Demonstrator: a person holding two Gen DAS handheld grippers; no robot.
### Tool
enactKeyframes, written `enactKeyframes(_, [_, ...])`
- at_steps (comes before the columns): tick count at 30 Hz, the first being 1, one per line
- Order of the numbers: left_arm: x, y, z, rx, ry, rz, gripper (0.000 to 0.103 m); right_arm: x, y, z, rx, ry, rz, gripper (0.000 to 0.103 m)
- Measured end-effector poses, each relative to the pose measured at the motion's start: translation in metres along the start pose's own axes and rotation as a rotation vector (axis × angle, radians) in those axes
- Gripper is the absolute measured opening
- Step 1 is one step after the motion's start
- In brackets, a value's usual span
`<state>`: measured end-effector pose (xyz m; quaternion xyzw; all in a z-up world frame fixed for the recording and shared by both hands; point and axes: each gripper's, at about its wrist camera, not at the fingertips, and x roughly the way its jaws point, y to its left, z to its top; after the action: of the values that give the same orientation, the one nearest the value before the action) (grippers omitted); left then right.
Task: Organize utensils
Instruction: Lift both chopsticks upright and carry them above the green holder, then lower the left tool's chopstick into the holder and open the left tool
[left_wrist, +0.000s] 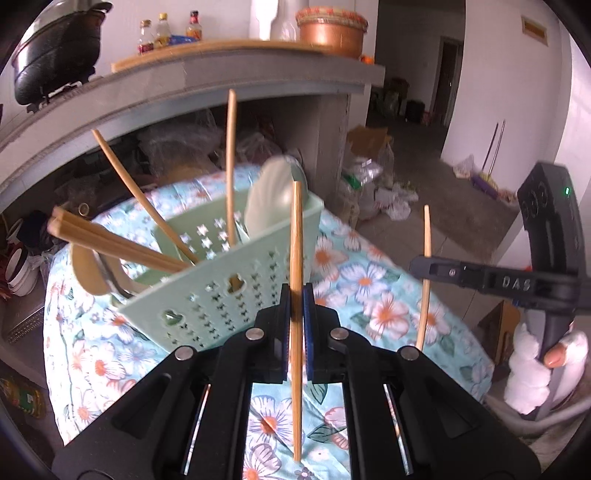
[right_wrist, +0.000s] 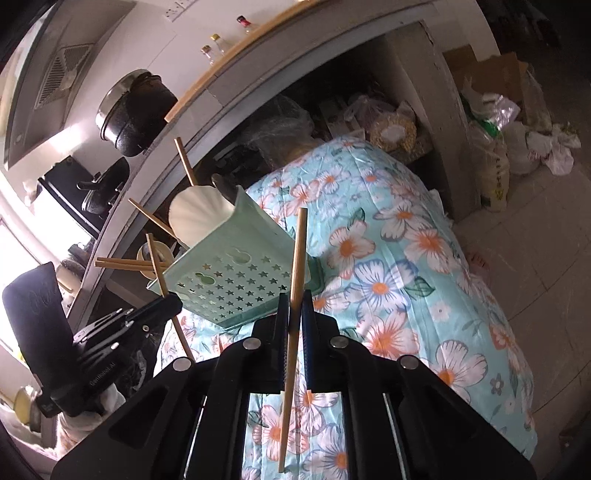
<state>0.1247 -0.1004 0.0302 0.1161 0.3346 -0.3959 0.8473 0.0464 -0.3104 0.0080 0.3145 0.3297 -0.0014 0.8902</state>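
In my left wrist view, the left gripper (left_wrist: 296, 291) sits at lower centre with its jaws closed tight on a wooden chopstick (left_wrist: 296, 258), which stands nearly upright through the middle of the frame, its lower end hanging over the floral cloth (left_wrist: 369, 280) near the bottom edge. Just behind it, left of centre, the pale green perforated utensil basket (left_wrist: 221, 291) rests tilted on the cloth, holding more chopsticks (left_wrist: 122, 243) that fan out toward the upper left, plus a pale spoon (left_wrist: 273, 195) poking up at its far end. At the right of that frame I see the right gripper (left_wrist: 424, 266) reaching in from the edge, pinching a second chopstick (left_wrist: 425, 280) that also stands close to vertical, well apart from the basket; a fingertip shows on its handle at lower right. In my right wrist view, the right gripper (right_wrist: 294, 306) is at lower centre, jaws clamped on that chopstick (right_wrist: 295, 280), which leans slightly and runs from mid-frame down to the bottom edge. The basket (right_wrist: 236, 273) lies just beyond, left of centre, on the cloth (right_wrist: 399, 266). The left gripper (right_wrist: 166, 302) appears at the left, holding its own chopstick (right_wrist: 162, 280) beside the basket's near corner.
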Motion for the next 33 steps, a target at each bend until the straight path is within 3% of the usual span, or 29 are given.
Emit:
enactKeyframes(16, [-0.079, 0.027, 0.060, -0.079, -0.267, -0.041, 0.006, -0.041, 0.032, 0.028, -0.110, -0.095, 0.038, 0.006])
enactKeyframes(24, [-0.120, 0.053, 0.098, -0.124, -0.474, 0.032, 0.006, -0.056, 0.045, 0.049, -0.140, -0.135, 0.090, 0.006])
enactKeyframes(30, [-0.103, 0.075, 0.107, -0.182, -0.503, 0.047, 0.006, -0.057, 0.053, 0.055, -0.154, -0.142, 0.088, 0.006])
enactKeyframes(33, [-0.077, 0.077, 0.102, -0.175, -0.479, 0.105, 0.006, -0.054, 0.055, 0.056, -0.155, -0.137, 0.082, 0.006])
